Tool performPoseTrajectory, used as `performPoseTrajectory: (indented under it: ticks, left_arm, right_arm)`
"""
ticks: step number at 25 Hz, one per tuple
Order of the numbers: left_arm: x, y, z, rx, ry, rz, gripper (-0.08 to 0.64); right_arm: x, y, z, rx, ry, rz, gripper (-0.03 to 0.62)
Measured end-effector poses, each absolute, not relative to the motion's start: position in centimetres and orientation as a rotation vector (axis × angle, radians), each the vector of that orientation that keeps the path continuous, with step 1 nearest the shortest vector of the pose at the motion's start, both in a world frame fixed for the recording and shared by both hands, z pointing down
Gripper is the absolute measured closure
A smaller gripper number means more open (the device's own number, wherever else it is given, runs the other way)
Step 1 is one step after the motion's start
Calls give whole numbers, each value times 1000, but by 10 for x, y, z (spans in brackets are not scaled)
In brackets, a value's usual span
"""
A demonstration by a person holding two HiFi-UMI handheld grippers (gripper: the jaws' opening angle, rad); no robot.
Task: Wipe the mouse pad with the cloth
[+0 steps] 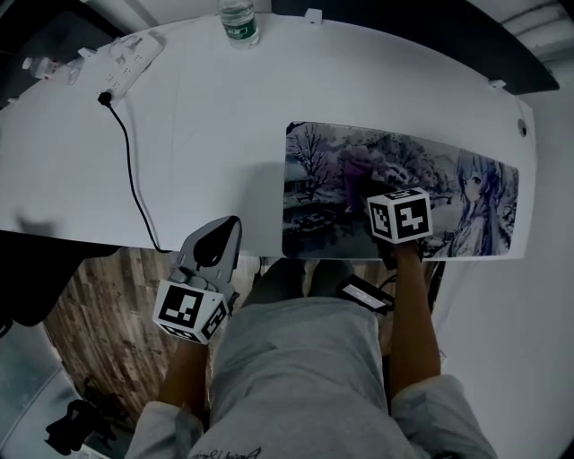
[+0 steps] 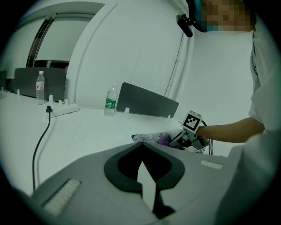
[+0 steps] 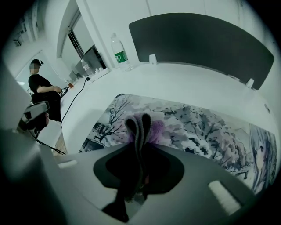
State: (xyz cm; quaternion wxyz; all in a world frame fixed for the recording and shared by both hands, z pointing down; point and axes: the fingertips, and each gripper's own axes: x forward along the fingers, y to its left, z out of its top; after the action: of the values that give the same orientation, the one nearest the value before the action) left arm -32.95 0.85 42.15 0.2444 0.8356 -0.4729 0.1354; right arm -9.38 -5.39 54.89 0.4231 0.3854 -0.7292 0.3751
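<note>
The mouse pad (image 1: 408, 184) is a long mat with a snowy anime print, lying on the right half of the white desk (image 1: 206, 134). My right gripper (image 1: 366, 190) hovers over the pad's left part, shut on a purple cloth (image 1: 355, 166). In the right gripper view the cloth (image 3: 151, 127) is pinched into upright folds between the jaws (image 3: 138, 125), just above the pad (image 3: 206, 127). My left gripper (image 1: 221, 231) hangs at the desk's front edge, left of the pad, shut on nothing. The left gripper view shows its tips (image 2: 142, 146) meeting, with the pad's end (image 2: 147, 137) and the cloth (image 2: 163, 139) beyond.
A water bottle (image 1: 238, 20) stands at the desk's far edge. A power strip (image 1: 134, 58) lies at the far left, and its black cable (image 1: 133, 179) runs to the front edge. A dark divider panel (image 3: 197, 39) lines the back. Another person (image 3: 41, 90) stands in the distance.
</note>
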Motion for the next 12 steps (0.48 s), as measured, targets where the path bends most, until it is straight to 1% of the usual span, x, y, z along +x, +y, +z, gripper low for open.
performPoseTrajectory:
  ticks: [12]
  left_arm:
    - [-362,15,422,2230,-1362,350,543]
  right_arm:
    - [-183,-47,549,787,-1909,900,514]
